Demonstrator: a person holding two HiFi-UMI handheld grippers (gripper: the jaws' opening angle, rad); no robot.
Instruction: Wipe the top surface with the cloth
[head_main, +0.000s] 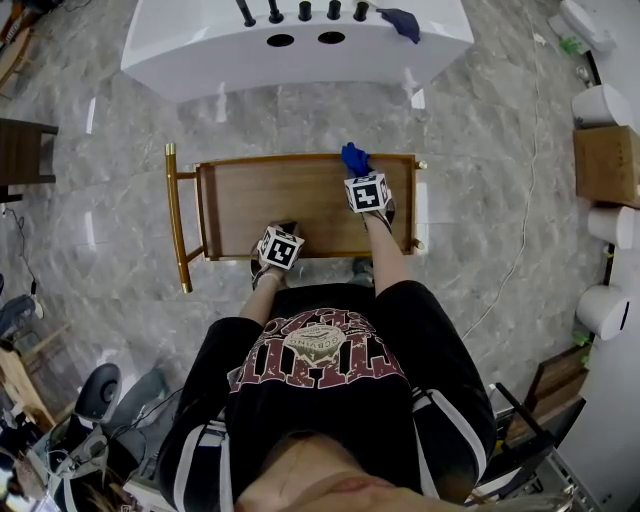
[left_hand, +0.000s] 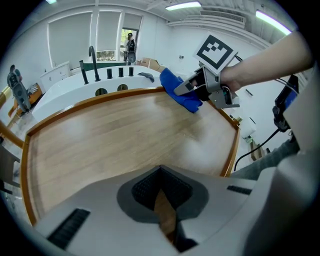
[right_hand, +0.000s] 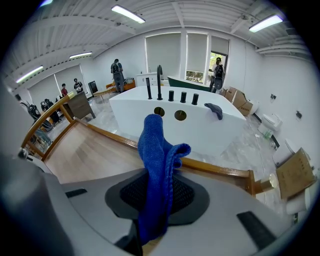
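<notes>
Pinching blue cloth (right_hand: 156, 165), right tongs (right_hand: 148, 234)

Head view: from above person, facing steeply down, fairly far off; brown wooden tray top with brass rails (head_main: 270, 205) mid-frame, white bathtub with black taps (head_main: 200, 50) at upper edge. Left gripper view: low at tray top's near edge, close to wood, facing across it toward bathtub; right gripper (left_hand: 186, 91) in shot. Right gripper view: at far rim, facing bathtub, near. All three share tray top and bathtub.
</notes>
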